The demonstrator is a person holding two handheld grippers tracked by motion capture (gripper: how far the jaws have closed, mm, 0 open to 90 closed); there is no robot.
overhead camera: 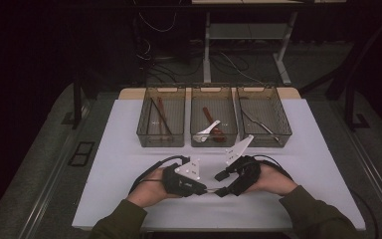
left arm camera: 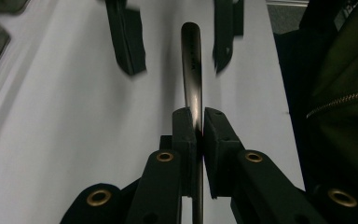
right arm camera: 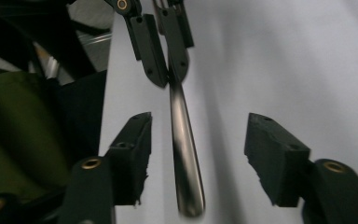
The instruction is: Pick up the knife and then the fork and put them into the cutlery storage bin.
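White tabletop (overhead camera: 109,164), 3 clear bins (overhead camera: 214,117) along far edge w/ utensils inside. Both grippers near front edge, center, facing each other. Left gripper (left arm camera: 199,122): fingers clenched on metal utensil handle (left arm camera: 192,70), held level just above tabletop. Right gripper (right arm camera: 196,158): fingers released, spread either side of handle's free end, not touching it.

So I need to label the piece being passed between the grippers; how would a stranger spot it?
Start at the white table and the three clear bins along its far side, then come to the near edge where two hands meet. The left gripper is shut on a slim metal utensil handle, its free end between the right gripper's open jaws. It is bare metal, in no bin.
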